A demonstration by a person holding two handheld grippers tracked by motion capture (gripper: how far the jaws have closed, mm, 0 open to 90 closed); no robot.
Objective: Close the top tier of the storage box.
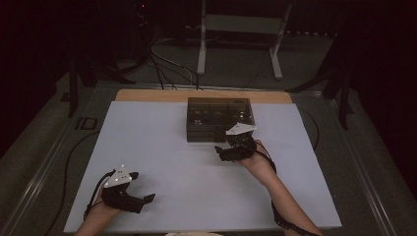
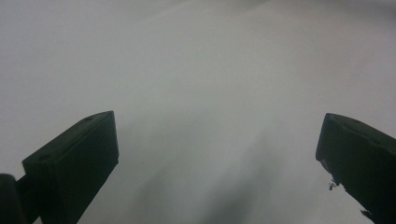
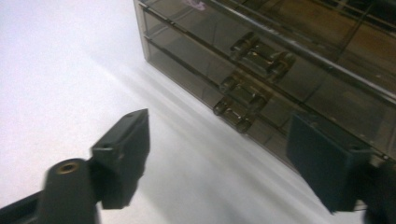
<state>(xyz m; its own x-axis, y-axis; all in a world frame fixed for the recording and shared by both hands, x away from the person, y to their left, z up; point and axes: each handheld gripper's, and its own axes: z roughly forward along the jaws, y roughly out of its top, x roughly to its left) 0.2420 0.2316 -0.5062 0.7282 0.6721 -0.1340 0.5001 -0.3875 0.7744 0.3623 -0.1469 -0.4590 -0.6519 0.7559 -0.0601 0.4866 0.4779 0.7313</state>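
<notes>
Right now the right gripper sits just before the front of the smoky translucent drawer box, its jaws spread wide with nothing between them; the drawers look pushed in, their clear handles untouched, so I'd judge whatever opening or pulling is meant is not yet begun. Meanwhile the left gripper rests well apart near the table's front edge, jaws likewise wide and empty. A pale sheet covers the wooden table; beyond lie cables and a white stand in a dark room
</notes>
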